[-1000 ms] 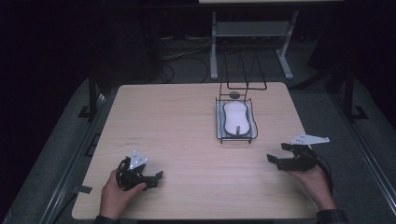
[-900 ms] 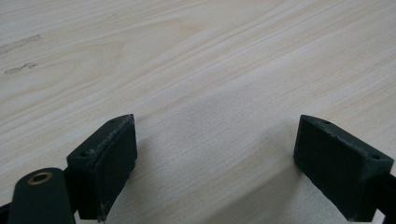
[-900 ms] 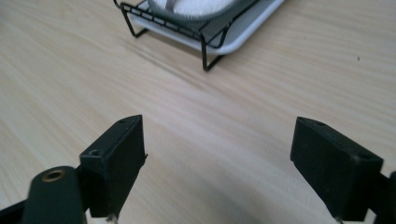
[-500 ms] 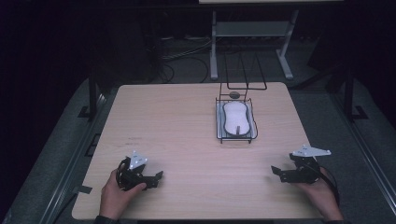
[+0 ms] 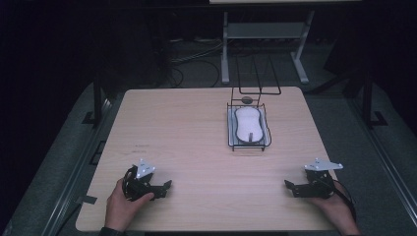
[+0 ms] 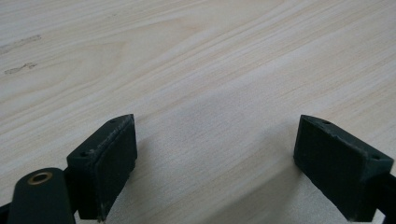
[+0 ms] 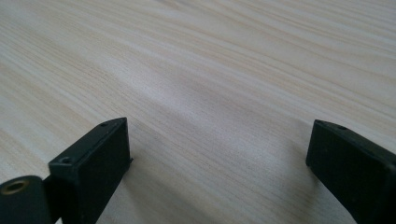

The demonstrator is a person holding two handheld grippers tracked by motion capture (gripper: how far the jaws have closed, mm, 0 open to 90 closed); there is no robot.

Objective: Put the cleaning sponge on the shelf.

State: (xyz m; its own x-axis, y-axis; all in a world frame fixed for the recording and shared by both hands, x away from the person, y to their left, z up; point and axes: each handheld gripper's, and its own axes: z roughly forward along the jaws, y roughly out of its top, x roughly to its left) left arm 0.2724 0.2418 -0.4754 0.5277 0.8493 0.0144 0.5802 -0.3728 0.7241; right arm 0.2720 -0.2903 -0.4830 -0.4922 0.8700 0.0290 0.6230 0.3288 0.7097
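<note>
Currently, both grippers are rested low at the near edge of the wooden table (image 5: 187,132), well apart from each other and from the work. The left gripper (image 5: 166,186) is held near the left corner with its jaws spread wide and nothing between them; in the left gripper view (image 6: 215,163) bare wood grain is seen in the gap. The right gripper (image 5: 288,186) is set near the right corner, its jaws likewise parted fully and empty, as the right gripper view (image 7: 217,168) confirms. The black wire rack (image 5: 265,142) is placed toward the far right of the table, and a white oblong dish (image 5: 247,124) is lain inside it, apparently so it is kept contained. A small dark object (image 5: 247,100) is seen at the rack's far end; what it is cannot be told. The wide jaws suggest a resting pose, with no grasp yet begun.
</note>
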